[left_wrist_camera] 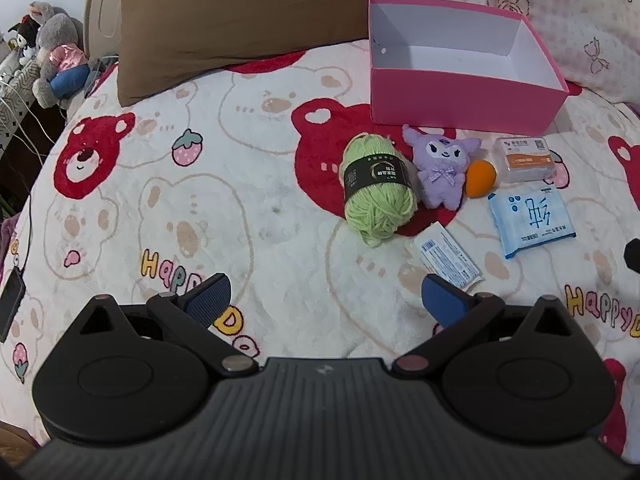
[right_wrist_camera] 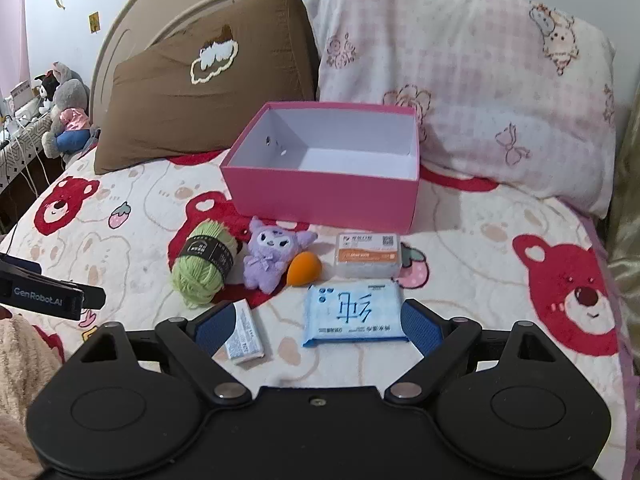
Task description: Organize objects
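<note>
An empty pink box (left_wrist_camera: 460,98) (right_wrist_camera: 320,192) stands on the bed blanket near the pillows. In front of it lie a green yarn ball (left_wrist_camera: 378,190) (right_wrist_camera: 202,266), a purple plush toy (left_wrist_camera: 440,166) (right_wrist_camera: 270,256), an orange sponge (left_wrist_camera: 480,179) (right_wrist_camera: 304,268), a clear plastic case (left_wrist_camera: 526,159) (right_wrist_camera: 368,255), a blue wipes pack (left_wrist_camera: 530,220) (right_wrist_camera: 354,314) and a small white packet (left_wrist_camera: 446,260) (right_wrist_camera: 244,338). My left gripper (left_wrist_camera: 326,304) hovers open, nearer than the yarn, with only blanket between its fingers. My right gripper (right_wrist_camera: 320,328) is open, hovering just short of the wipes pack and the white packet.
A brown pillow (right_wrist_camera: 200,92) and a pink-patterned pillow (right_wrist_camera: 480,88) lean on the headboard behind the box. Plush toys (left_wrist_camera: 56,48) sit on a side table at the far left. The left gripper's body (right_wrist_camera: 44,294) shows at the right view's left edge.
</note>
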A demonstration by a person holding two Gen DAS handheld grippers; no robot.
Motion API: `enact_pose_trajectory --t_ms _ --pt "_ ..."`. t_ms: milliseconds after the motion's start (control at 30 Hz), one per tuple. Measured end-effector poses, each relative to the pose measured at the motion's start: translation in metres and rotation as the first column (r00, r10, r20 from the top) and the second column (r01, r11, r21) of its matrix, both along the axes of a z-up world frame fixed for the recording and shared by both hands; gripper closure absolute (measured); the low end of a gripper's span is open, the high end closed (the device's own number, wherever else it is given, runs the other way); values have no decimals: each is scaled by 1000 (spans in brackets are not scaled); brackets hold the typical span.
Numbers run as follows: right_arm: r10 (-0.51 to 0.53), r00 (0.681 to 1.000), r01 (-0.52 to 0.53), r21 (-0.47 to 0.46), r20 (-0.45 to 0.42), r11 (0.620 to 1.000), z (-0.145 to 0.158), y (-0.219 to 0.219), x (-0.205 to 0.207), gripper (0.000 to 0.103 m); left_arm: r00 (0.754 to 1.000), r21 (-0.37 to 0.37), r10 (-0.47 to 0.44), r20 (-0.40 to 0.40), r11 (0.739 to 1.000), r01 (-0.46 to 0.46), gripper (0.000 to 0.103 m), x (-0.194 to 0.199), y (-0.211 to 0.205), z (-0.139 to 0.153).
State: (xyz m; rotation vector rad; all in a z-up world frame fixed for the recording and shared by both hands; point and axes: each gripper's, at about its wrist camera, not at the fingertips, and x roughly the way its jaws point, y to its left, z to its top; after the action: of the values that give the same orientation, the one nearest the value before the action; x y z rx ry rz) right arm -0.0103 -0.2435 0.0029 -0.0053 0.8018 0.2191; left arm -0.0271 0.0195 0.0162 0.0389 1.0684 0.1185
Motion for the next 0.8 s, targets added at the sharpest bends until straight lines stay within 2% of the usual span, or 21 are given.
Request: enact_pose_trajectory --t_ms 167,333,800 --pt "-1 1000 1 5 0 1000 5 2 -1 11 1000 -57 7 -13 998 -8 0 2 5 1" --pt "11 1000 -11 9 7 1000 13 3 -3 11 1000 -21 1 -7 1000 -1 0 2 3 2" --pt "50 997 -47 51 -54 998 9 4 0 14 999 -37 -46 14 998 46 0 3 -3 2"
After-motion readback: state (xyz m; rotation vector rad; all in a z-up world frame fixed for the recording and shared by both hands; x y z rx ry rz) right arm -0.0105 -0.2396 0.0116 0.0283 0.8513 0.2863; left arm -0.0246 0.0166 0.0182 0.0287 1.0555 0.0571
